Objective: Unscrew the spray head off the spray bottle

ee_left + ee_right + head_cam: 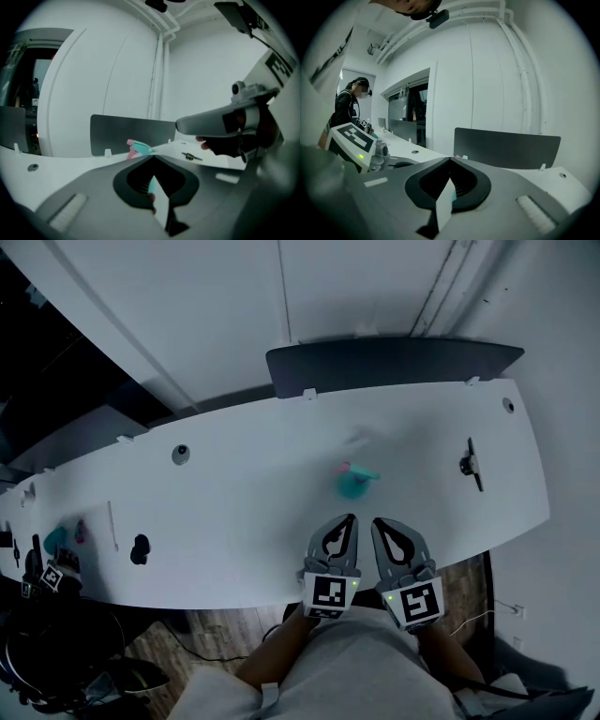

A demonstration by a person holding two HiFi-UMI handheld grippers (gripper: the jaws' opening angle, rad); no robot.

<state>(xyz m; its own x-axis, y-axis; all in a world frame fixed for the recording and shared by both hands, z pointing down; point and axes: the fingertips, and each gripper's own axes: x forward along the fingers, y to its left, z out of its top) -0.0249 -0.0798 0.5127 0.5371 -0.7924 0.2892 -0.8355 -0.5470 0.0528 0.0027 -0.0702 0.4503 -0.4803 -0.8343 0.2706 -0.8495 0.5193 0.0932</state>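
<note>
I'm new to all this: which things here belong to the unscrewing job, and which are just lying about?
For the job: teal spray bottle; left gripper and right gripper, both shut, empty.
Lying about: small black object; black fitting; dark partition.

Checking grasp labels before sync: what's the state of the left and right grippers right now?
Left gripper: closed, holding nothing.
Right gripper: closed, holding nothing.
The spray bottle is ahead of both, untouched.

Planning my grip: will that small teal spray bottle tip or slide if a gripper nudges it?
Probably tips easily: the spray bottle looks small, with its head overhanging one side. It may also slide, since the white desk looks smooth.
</note>
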